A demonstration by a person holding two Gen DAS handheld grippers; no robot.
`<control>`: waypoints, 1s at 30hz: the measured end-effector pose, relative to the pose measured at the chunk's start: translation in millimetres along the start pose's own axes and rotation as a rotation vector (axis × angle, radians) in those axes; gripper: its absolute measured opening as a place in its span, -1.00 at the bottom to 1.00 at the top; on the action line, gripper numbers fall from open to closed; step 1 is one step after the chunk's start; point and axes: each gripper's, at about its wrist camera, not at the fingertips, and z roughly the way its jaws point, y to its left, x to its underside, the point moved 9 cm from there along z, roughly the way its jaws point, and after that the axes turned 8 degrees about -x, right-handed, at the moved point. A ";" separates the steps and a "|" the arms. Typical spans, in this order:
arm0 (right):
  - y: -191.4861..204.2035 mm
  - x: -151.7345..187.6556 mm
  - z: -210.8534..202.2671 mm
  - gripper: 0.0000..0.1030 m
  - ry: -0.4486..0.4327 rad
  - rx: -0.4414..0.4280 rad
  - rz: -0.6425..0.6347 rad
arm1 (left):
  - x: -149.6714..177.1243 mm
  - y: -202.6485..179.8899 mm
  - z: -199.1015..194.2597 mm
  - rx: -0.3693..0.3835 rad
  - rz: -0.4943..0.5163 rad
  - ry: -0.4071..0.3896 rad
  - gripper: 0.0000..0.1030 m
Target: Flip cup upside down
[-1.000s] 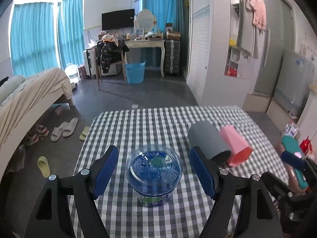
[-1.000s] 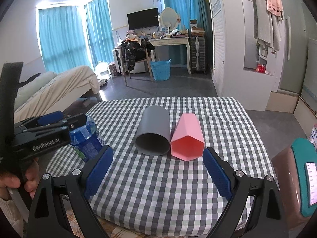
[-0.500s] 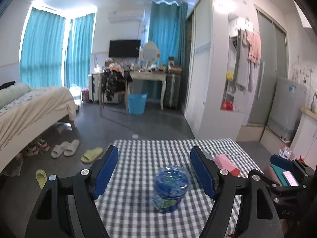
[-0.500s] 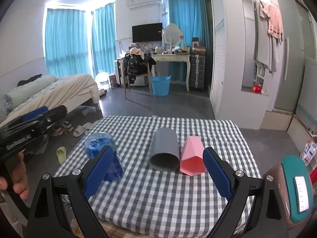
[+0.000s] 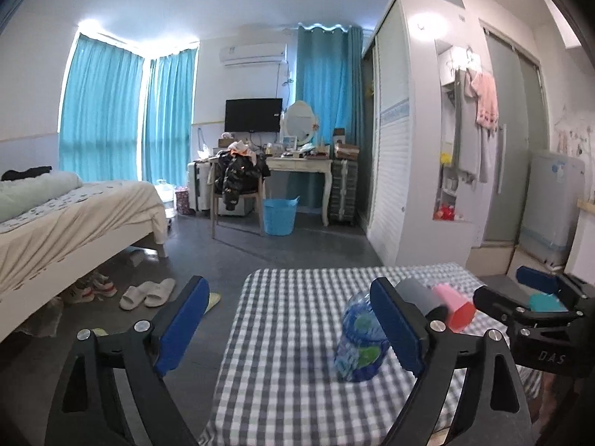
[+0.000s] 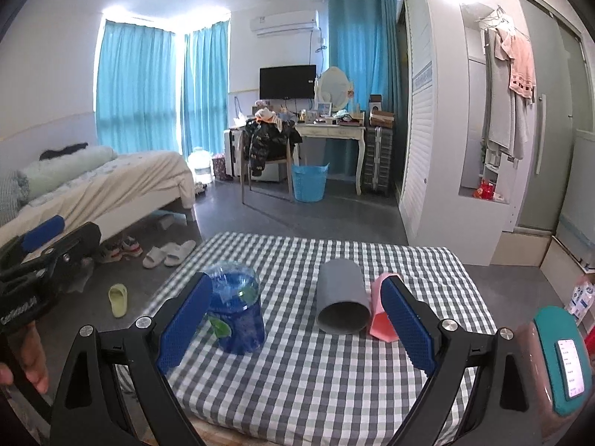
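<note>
Both grippers have backed away, spread wide and holding nothing, since the see-through blue plastic cup (image 6: 235,310) already sits upside down on the checked counter (image 6: 334,371), left gripper (image 5: 293,329), right gripper (image 6: 297,329)

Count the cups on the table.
3. The blue cup stands upside down on the left; the grey cup lies on its side mid-table; the pink cup lies just right of it, partly hidden by a claw finger.
</note>
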 end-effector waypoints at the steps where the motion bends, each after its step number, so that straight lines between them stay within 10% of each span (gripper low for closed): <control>1: 1.0 4.8 2.1 0.79 0.009 0.006 -0.001 | 3.8 1.4 1.3 -0.009 -0.002 0.006 0.77; 30: -13.2 38.6 22.7 1.00 0.073 0.054 0.061 | 43.1 1.3 12.8 -0.040 0.031 0.108 0.93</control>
